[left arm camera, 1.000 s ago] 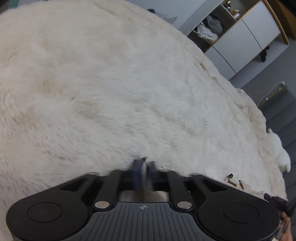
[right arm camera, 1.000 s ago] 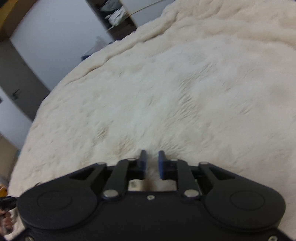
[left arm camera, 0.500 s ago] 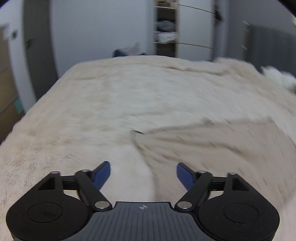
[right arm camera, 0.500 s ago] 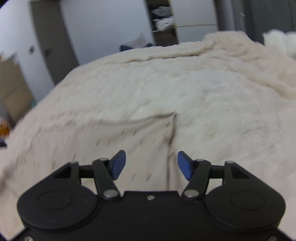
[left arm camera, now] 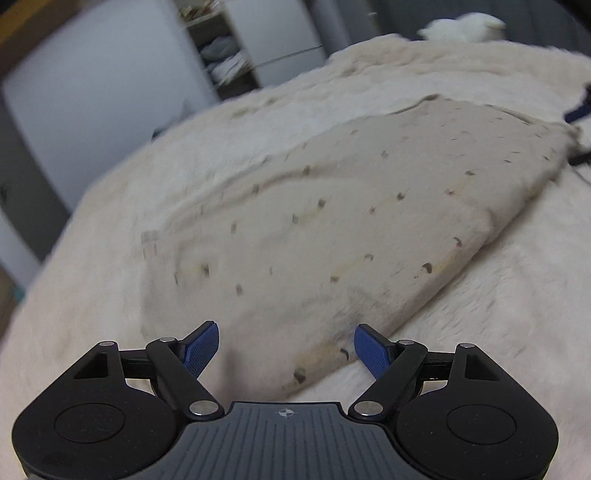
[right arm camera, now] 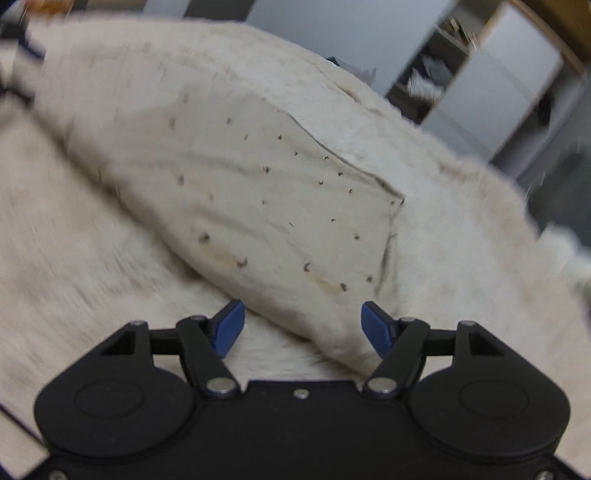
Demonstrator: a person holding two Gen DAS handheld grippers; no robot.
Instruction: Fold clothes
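A beige garment (left arm camera: 332, 221) sprinkled with small dark marks lay flat on a cream fluffy blanket (left arm camera: 517, 314) that covered the bed. Both views were blurred, so what kind of garment it was could not be told.

The left gripper (left arm camera: 286, 345) hung over the near end of the garment, its jaws wide apart after having just opened. The cloth lay below the gap between the blue pads (left arm camera: 201, 349), and neither pad pressed on it; nothing was held.

The right gripper (right arm camera: 303, 325) hung over the garment's (right arm camera: 258, 192) other near corner. Its jaws had likewise just been opening and stood wide, with the folded edge of the cloth beneath them and untouched by the blue pads (right arm camera: 229, 326). The fluffy blanket (right arm camera: 74, 258) showed on both sides.

Behind the bed stood a pale wardrobe with an open shelf (left arm camera: 221, 62) holding heaped clothes, and the same shelf (right arm camera: 424, 81) appeared in the right view. A white plush thing (left arm camera: 465, 27) lay at the far edge of the bed
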